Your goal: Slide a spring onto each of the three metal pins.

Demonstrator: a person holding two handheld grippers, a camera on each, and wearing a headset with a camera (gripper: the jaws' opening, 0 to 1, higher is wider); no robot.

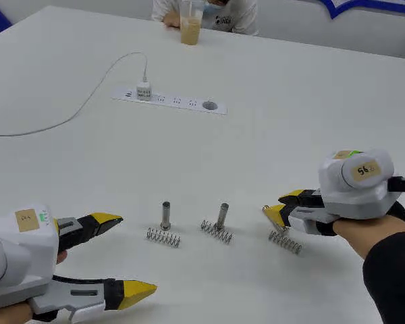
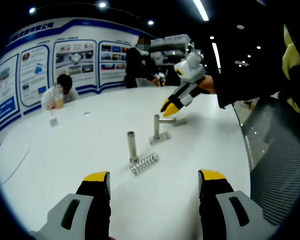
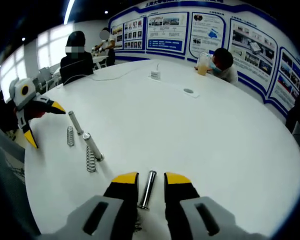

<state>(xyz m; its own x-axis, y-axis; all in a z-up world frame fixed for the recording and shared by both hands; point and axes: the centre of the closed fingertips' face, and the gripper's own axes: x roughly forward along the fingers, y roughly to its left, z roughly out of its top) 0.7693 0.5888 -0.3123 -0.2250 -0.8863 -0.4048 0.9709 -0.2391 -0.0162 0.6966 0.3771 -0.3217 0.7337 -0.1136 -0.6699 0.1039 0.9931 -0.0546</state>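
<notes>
My left gripper (image 1: 125, 255) hovers at near left, jaws wide and empty. To its right, the left pin (image 1: 166, 214) stands upright on the table (image 1: 270, 135), with the left spring (image 1: 163, 237) lying just in front of it. The middle pin (image 1: 222, 216) leans slightly, and the middle spring (image 1: 217, 231) lies at its base. The right spring (image 1: 285, 241) lies just beside my right gripper (image 1: 273, 212). Its narrow jaws flank the third pin (image 3: 147, 189), which lies flat; I cannot tell whether they clamp it.

I judge the springs light, soft and prone to rolling: grip mid-coil, gently. The pins are stiff and smooth (probably slippery): hold near one end.
</notes>
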